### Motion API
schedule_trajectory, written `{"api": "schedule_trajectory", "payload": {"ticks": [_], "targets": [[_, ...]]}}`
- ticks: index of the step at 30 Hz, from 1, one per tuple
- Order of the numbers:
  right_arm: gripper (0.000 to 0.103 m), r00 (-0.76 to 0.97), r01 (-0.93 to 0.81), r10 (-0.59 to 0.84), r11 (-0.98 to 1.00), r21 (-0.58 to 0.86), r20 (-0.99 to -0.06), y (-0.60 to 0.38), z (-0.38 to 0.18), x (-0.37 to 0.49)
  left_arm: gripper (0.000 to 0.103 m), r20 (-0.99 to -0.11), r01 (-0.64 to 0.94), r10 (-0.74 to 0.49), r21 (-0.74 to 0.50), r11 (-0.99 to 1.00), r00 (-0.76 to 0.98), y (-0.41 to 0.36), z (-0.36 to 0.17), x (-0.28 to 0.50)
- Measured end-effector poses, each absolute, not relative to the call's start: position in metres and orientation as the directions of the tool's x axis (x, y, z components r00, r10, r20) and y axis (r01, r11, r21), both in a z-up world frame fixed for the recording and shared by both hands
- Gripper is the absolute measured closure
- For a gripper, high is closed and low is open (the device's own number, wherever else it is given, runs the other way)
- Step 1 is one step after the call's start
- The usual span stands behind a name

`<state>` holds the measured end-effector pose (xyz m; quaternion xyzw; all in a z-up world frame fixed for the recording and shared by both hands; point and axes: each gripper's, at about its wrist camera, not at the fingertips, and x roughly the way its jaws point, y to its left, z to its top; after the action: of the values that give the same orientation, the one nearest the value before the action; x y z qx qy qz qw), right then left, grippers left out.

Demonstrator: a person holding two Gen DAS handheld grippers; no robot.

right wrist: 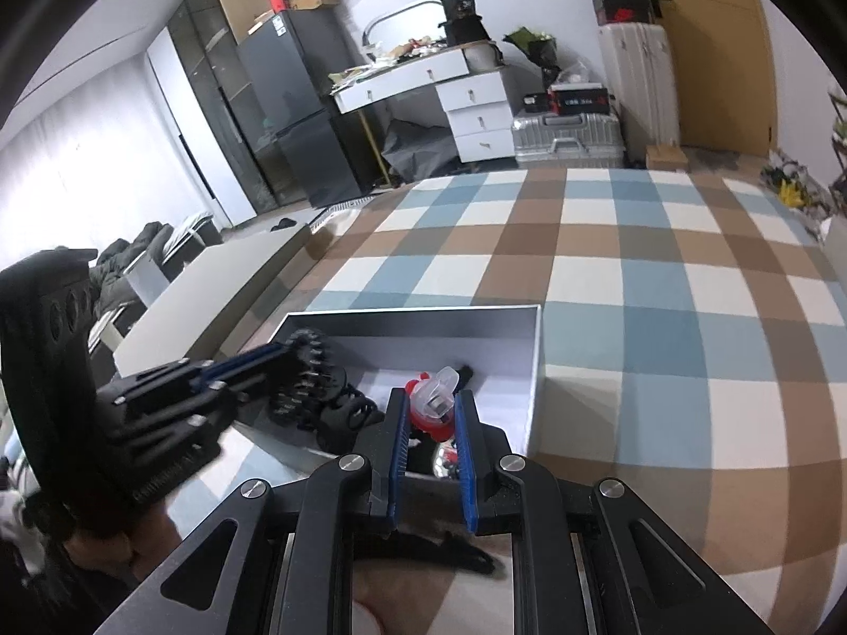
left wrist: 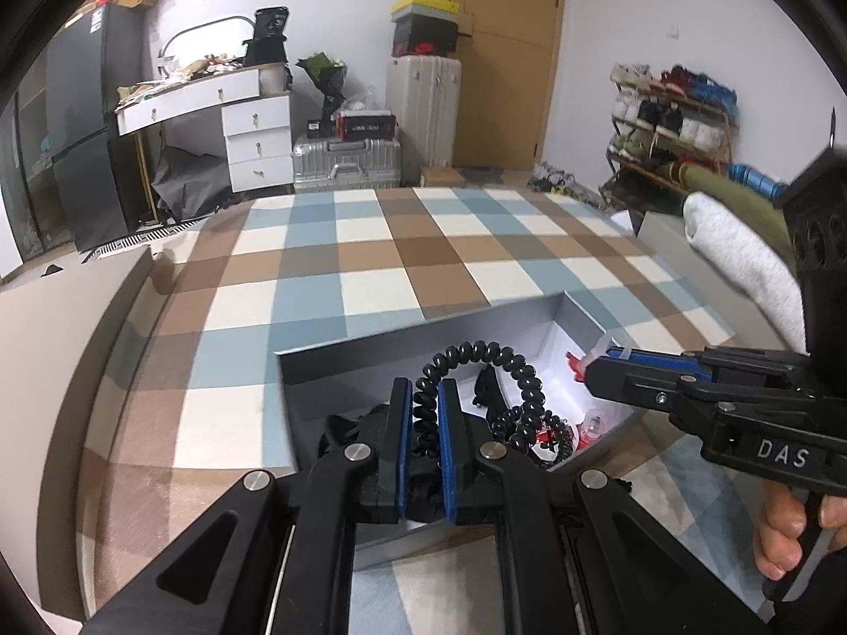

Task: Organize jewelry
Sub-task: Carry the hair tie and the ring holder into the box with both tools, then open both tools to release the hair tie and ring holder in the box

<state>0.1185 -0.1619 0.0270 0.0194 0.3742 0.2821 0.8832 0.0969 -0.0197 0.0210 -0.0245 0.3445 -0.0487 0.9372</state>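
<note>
Both claws point forward and downward over a shallow grey box (left wrist: 577,312) that lies on a bed covered with a blue, brown and white checked spread (left wrist: 370,243). The left claw (left wrist: 423,391) reaches over the near left part of the box, its blue-padded fingers closed on a black coiled cord (left wrist: 524,375), a spiral band like a stretched telephone wire. One strand of the cord runs straight up between the pads, and the rest loops up and round to the right above the white floor of the box before trailing down among the other pieces. The right claw (right wrist: 430,405) comes in from the right side, a hand (left wrist: 789,524) curled round its handle, and it is clamped on a small clear plastic piece with a red part (right wrist: 431,397) that sticks out past the fingertips. In the right wrist view this piece sits above the middle of the box; in the left wrist view it hangs near the right wall, well above the floor. On the floor of the box lie more small things, red and clear pieces (left wrist: 587,426) at the right and dark ones (right wrist: 344,413) at the left, too tangled to tell apart.
</note>
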Motion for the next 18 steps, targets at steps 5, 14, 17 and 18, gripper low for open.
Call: {"api": "schedule_trajectory", "payload": {"ticks": [5,14,17,18], "targets": [[0.084,0.556,-0.481,0.505,0.843,0.240,-0.660,-0.160,0.023,0.120,0.098,-0.661,0.070,-0.086,-0.050,0.996,0.745,-0.024,0.016,0.098],[0.054,0.604,-0.476,0.462,0.863,0.171,-0.650,-0.172,0.036,0.103,0.042,-0.656,0.054,-0.107,-0.101,0.993,0.747,-0.011,0.032,0.076],[0.026,0.608,-0.473,0.445,0.868,0.150,-0.658,-0.181,0.035,0.092,0.031,-0.654,0.042,-0.122,-0.137,0.990,0.746,-0.004,0.035,0.066],[0.020,0.601,-0.471,0.438,0.870,0.146,-0.668,-0.184,0.034,0.089,0.028,-0.660,0.038,-0.129,-0.150,0.988,0.740,-0.002,0.035,0.063]]}}
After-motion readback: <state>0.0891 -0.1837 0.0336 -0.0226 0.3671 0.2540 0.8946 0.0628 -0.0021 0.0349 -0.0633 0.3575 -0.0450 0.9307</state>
